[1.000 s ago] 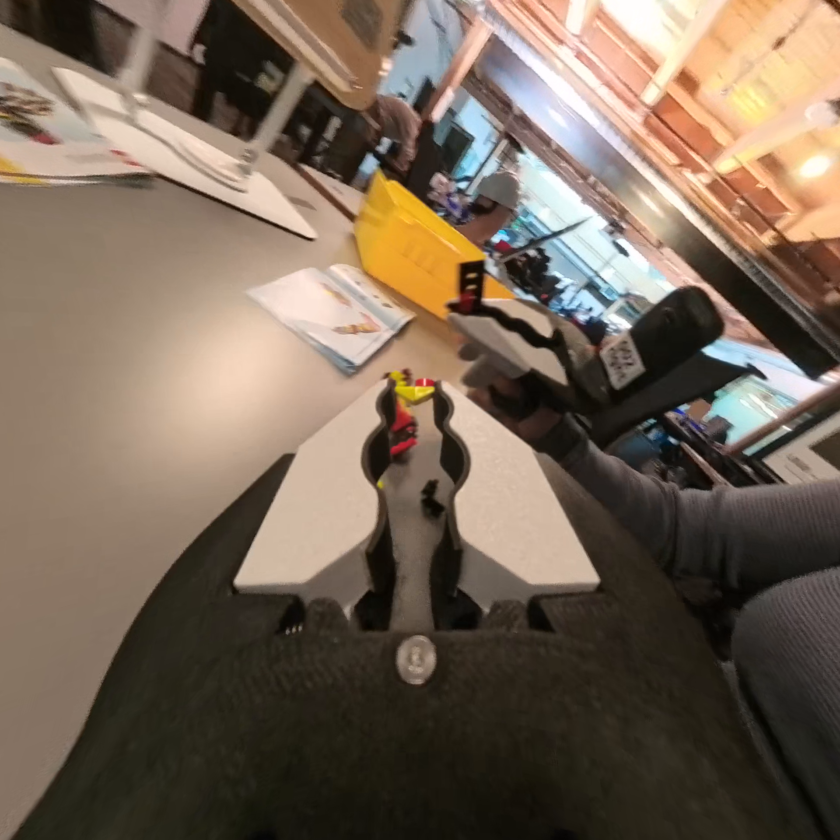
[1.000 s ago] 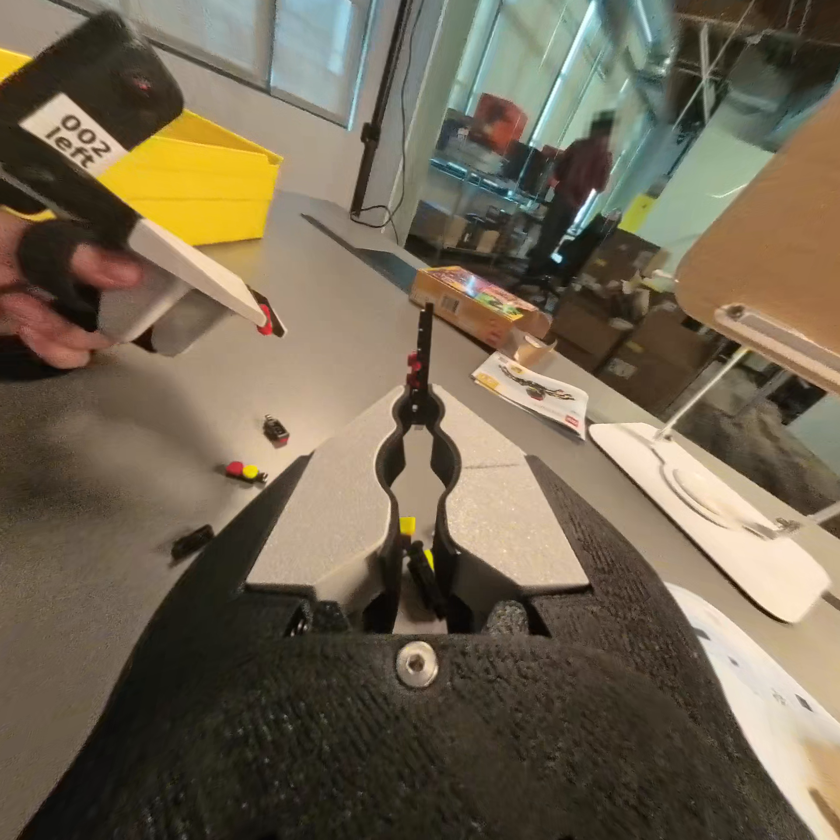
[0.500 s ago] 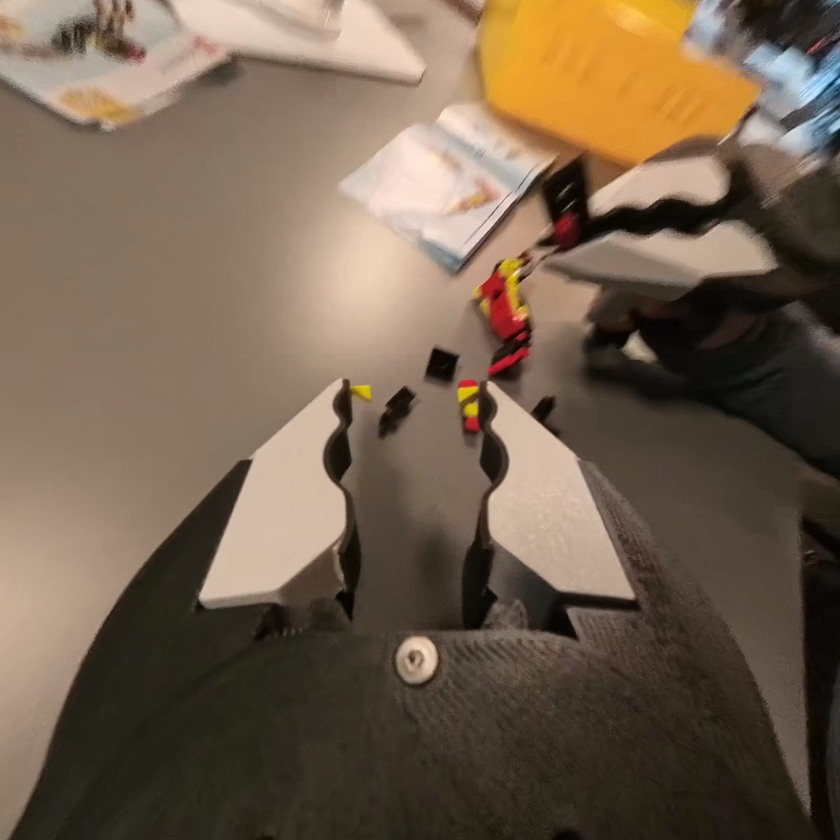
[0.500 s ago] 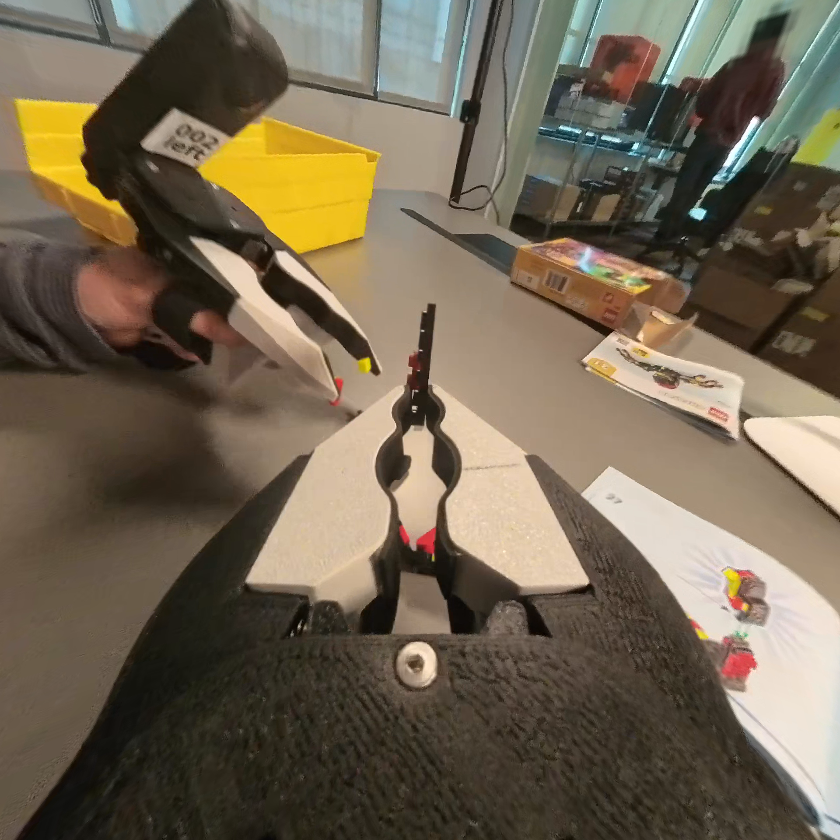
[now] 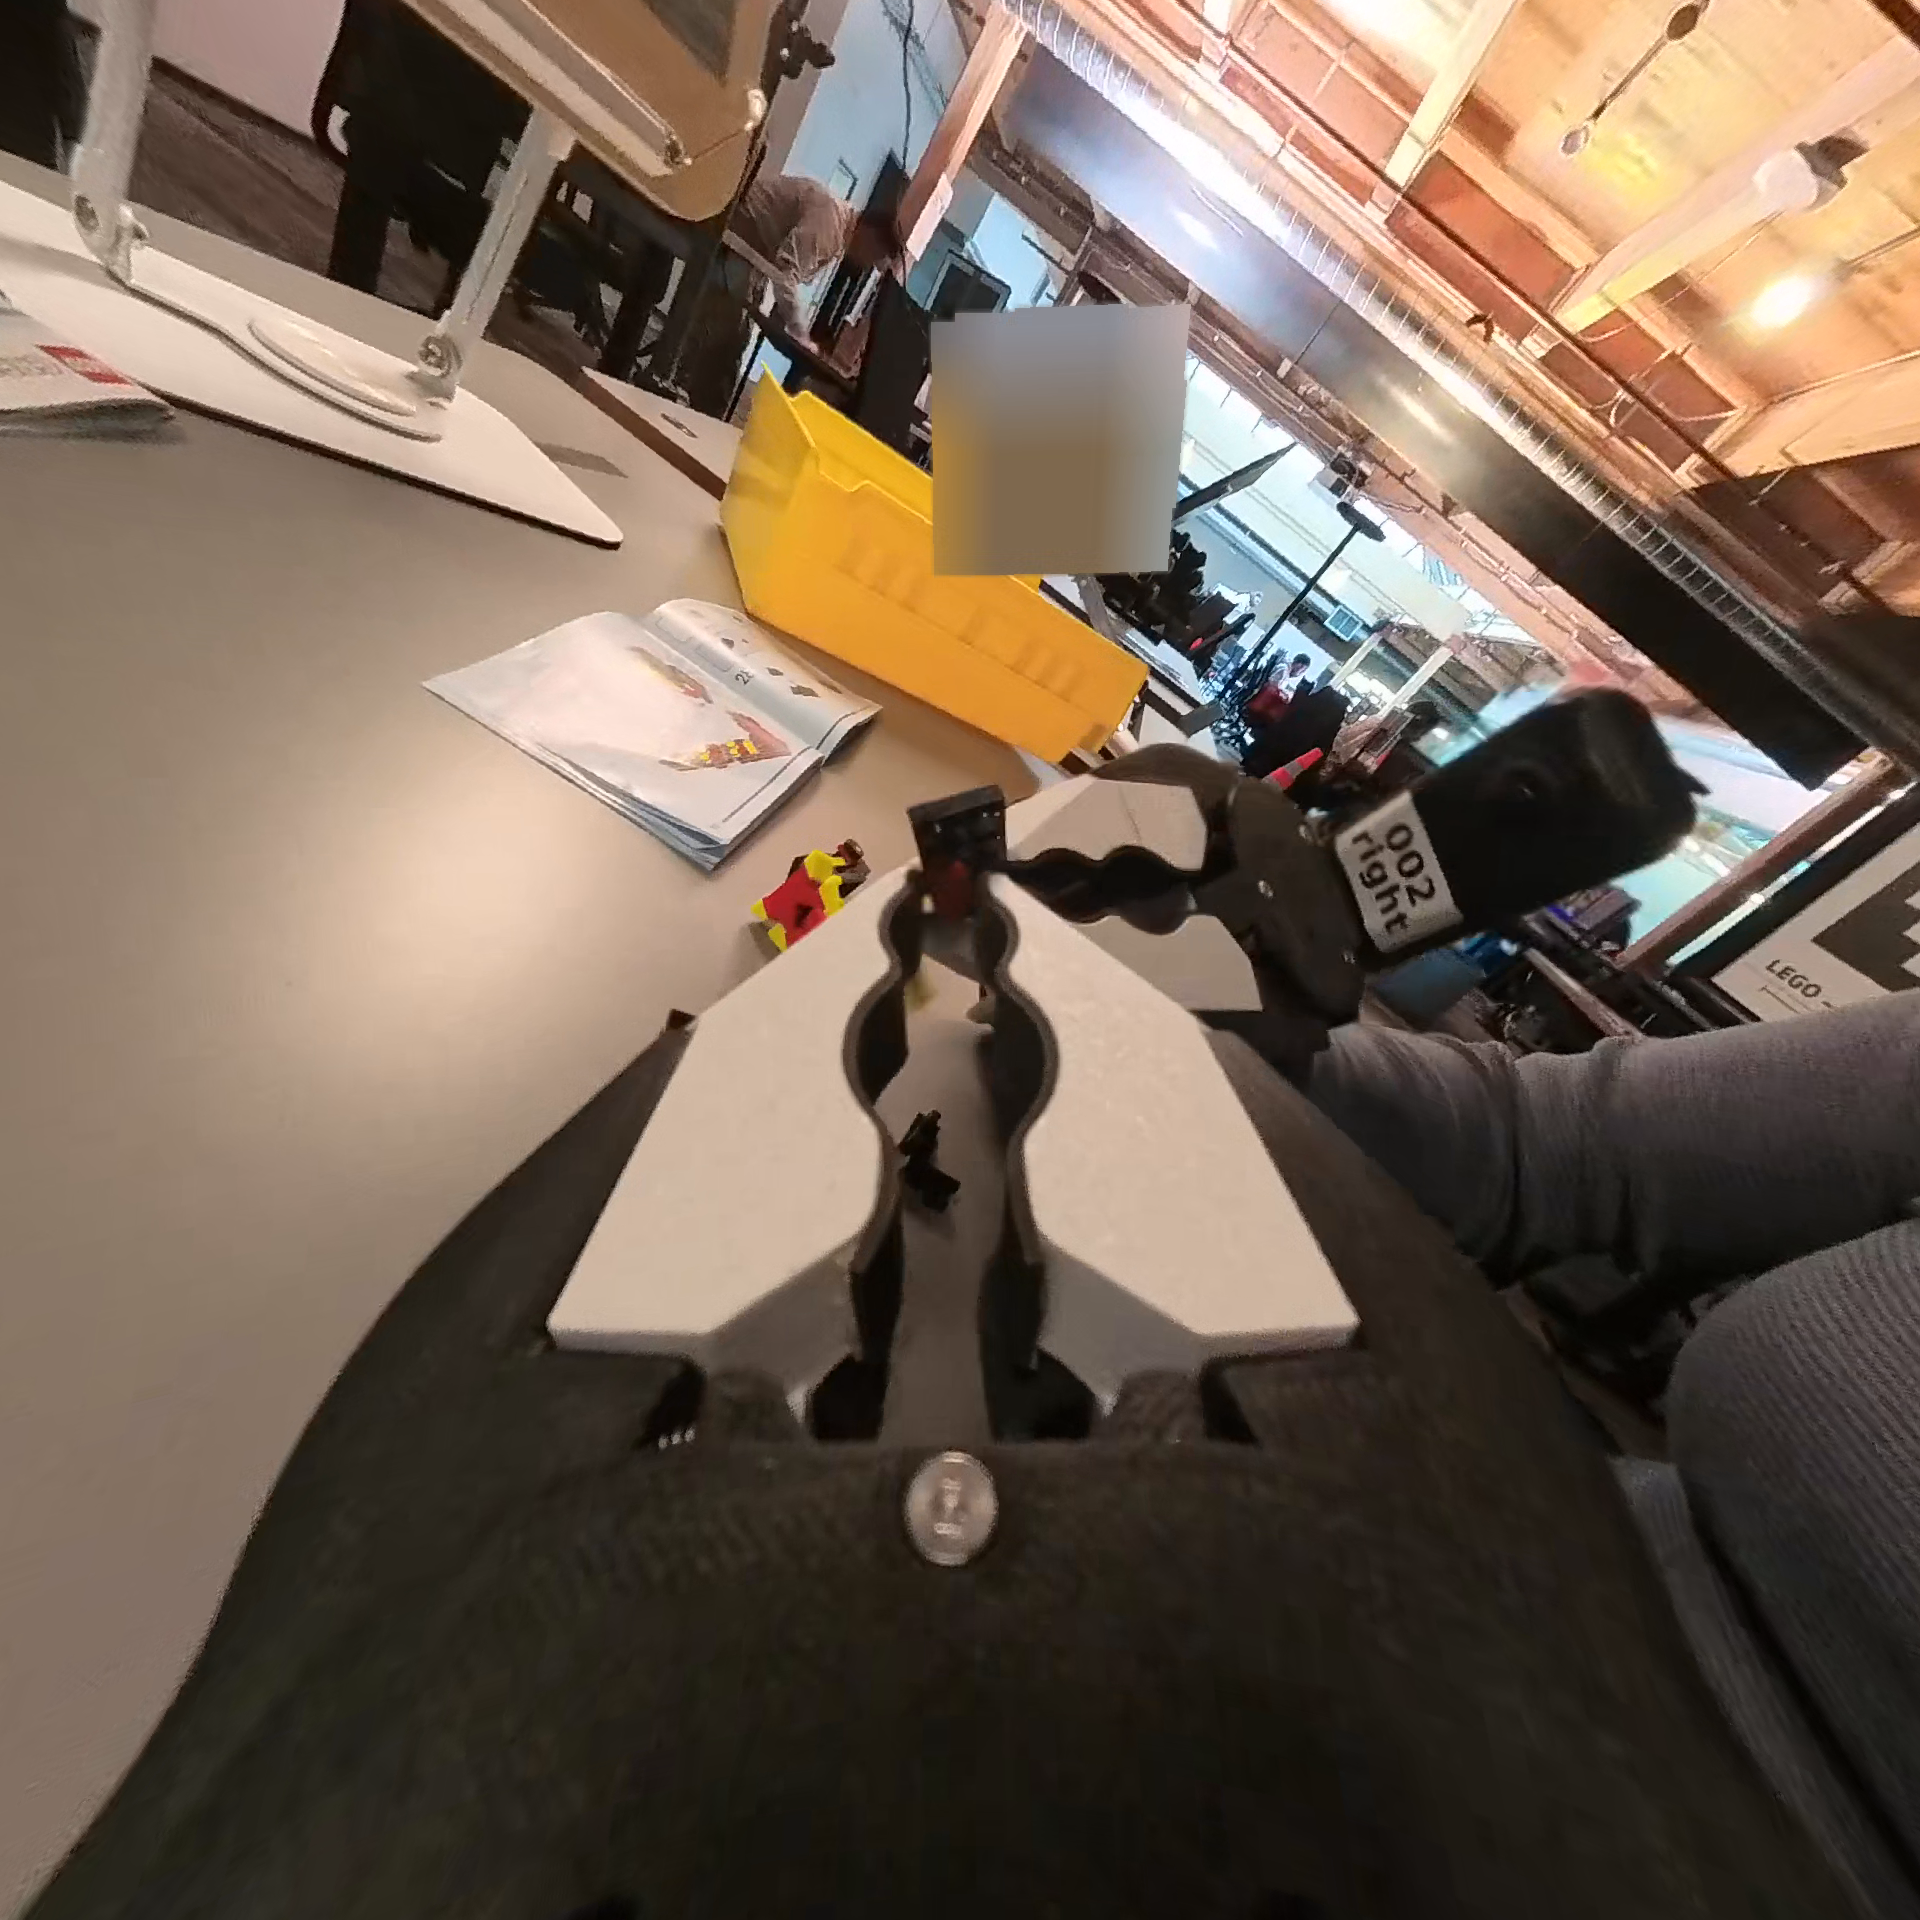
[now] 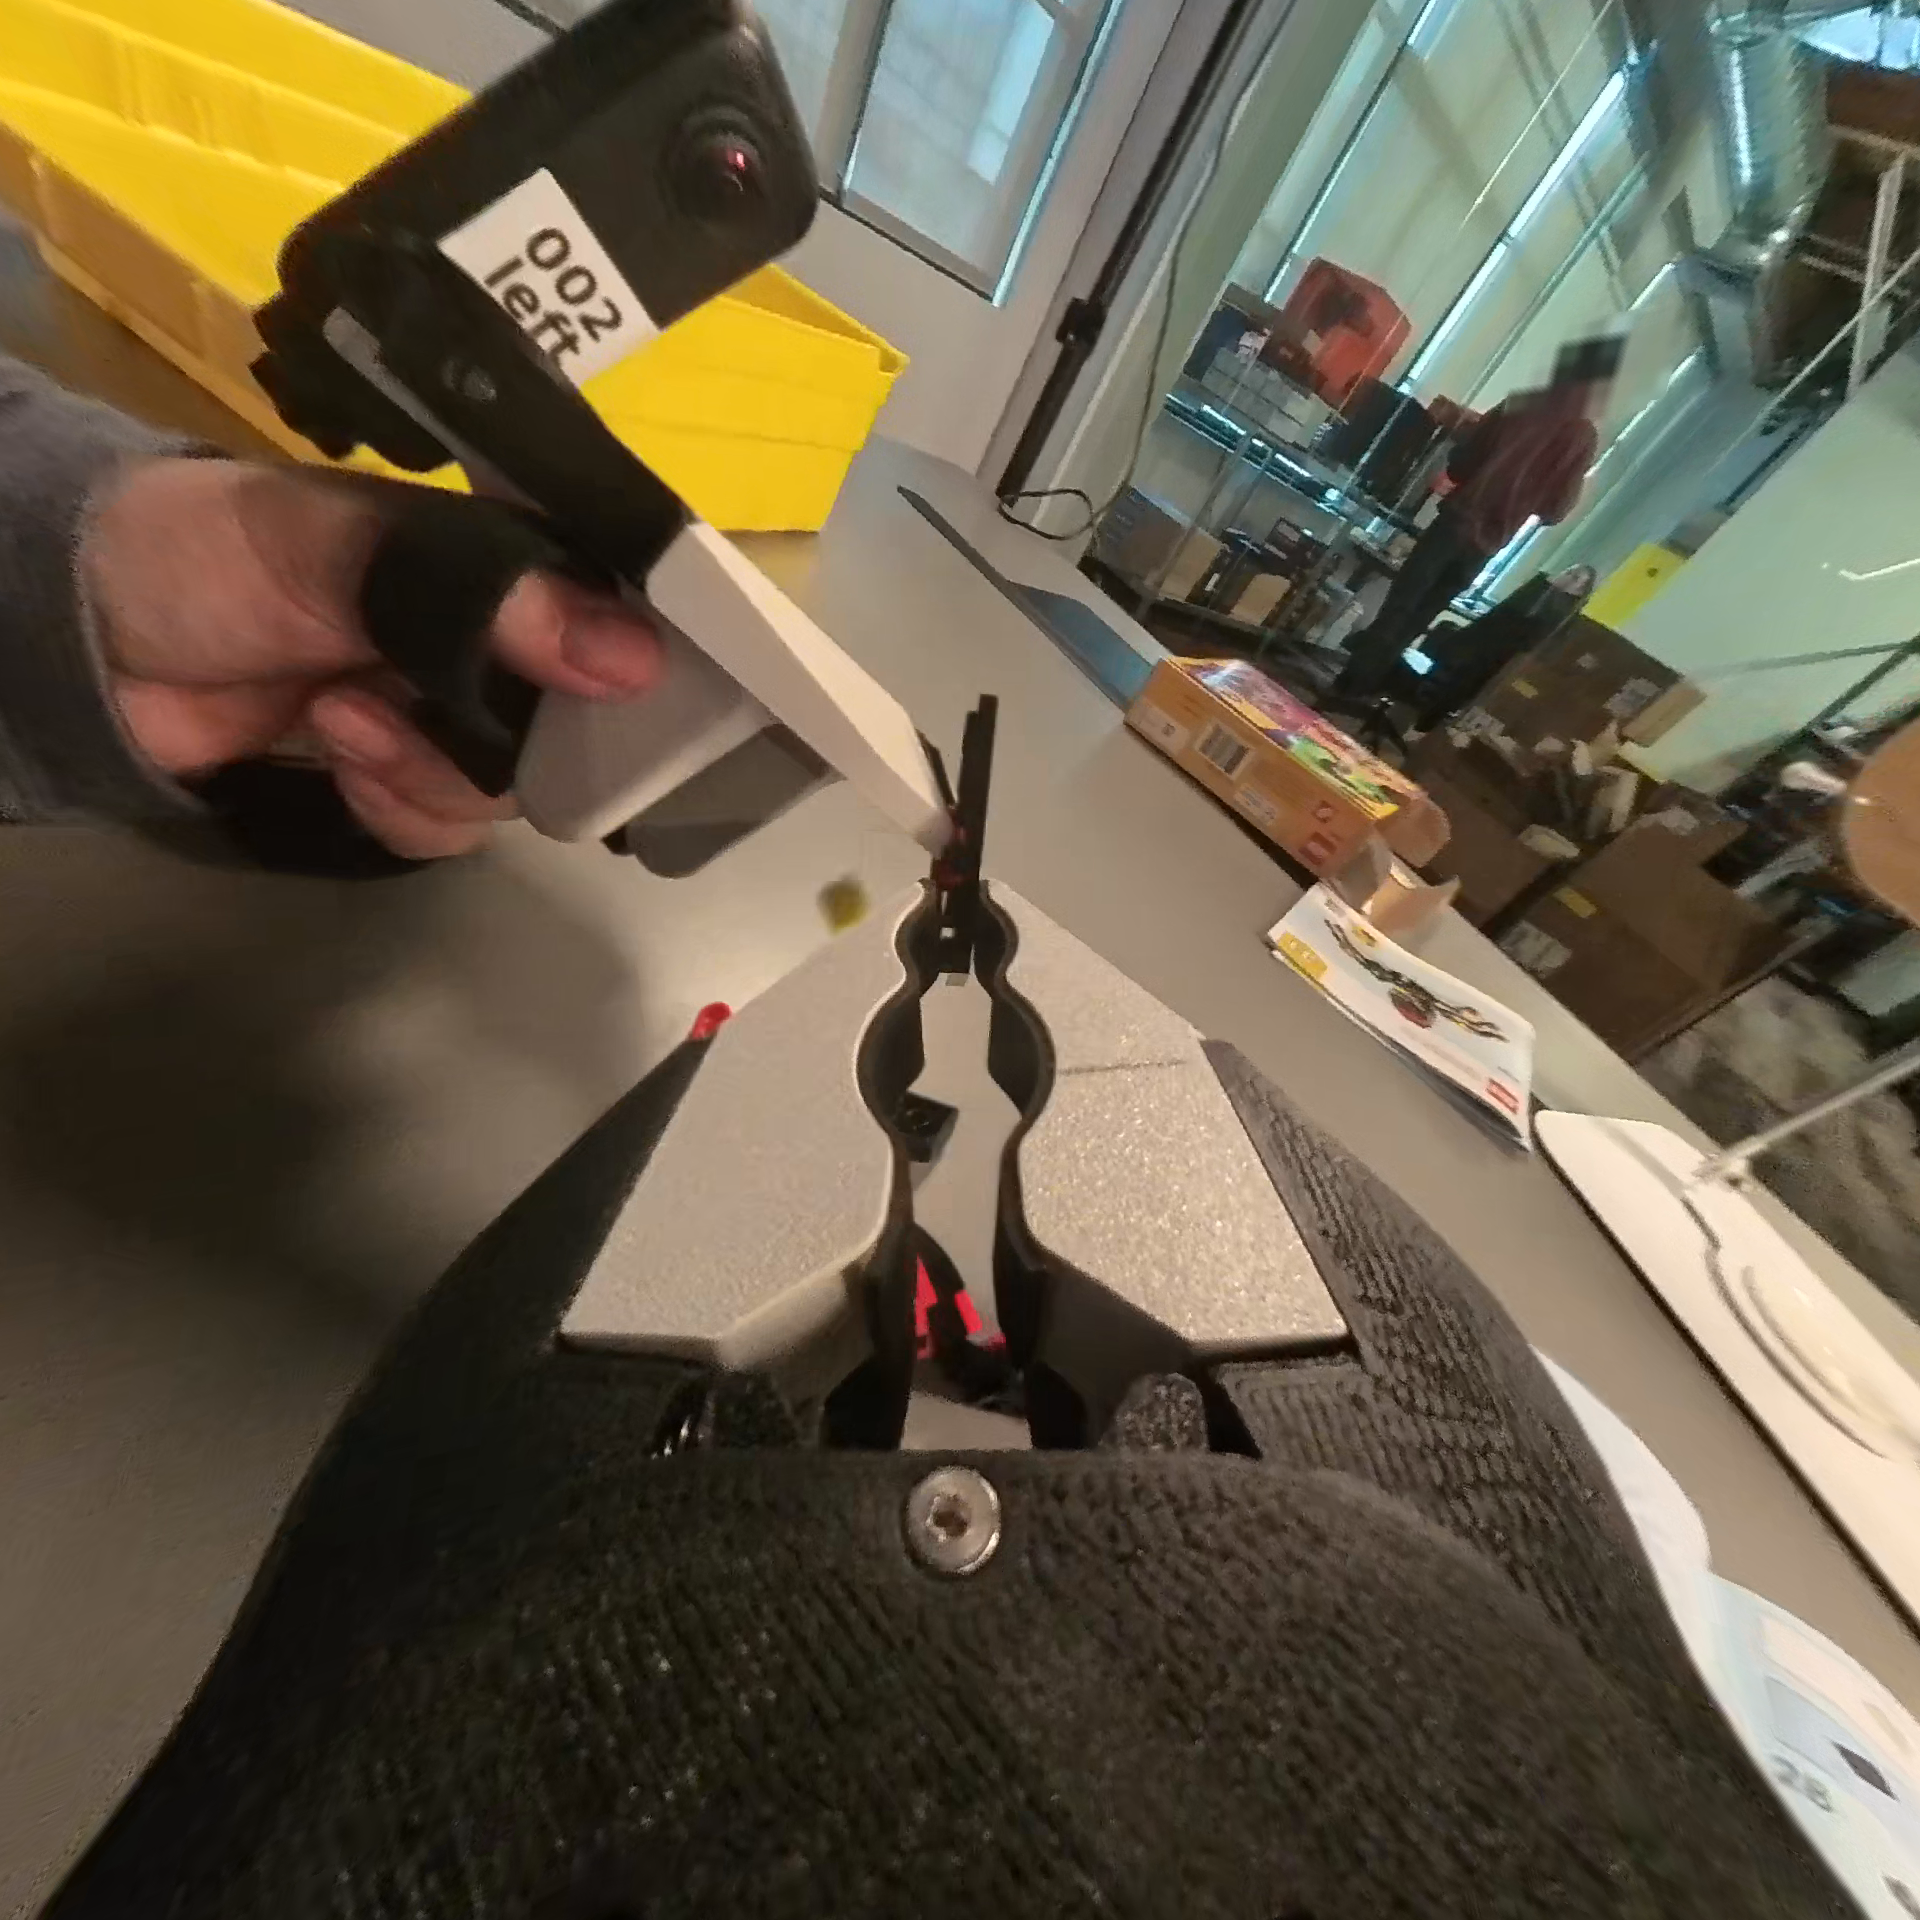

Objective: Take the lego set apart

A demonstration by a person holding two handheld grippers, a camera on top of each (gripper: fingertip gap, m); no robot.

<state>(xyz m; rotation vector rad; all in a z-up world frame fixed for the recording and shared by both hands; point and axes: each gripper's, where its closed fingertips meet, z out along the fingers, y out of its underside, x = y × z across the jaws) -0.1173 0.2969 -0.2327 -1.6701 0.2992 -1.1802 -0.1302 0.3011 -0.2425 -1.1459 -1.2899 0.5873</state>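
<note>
Right wrist view: right gripper (image 6: 951,914) pinching thin black-and-red lego piece (image 6: 966,800), left gripper (image 6: 935,805) tips closed on the same piece above grey table (image 6: 312,1039). Best to pull slowly, hold tight, keep steady.

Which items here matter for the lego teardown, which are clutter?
In play: left gripper, right gripper, black-and-red lego piece pinched between both, red-and-yellow lego chunk.
Clutter: yellow bin, open booklet, orange box.
</note>
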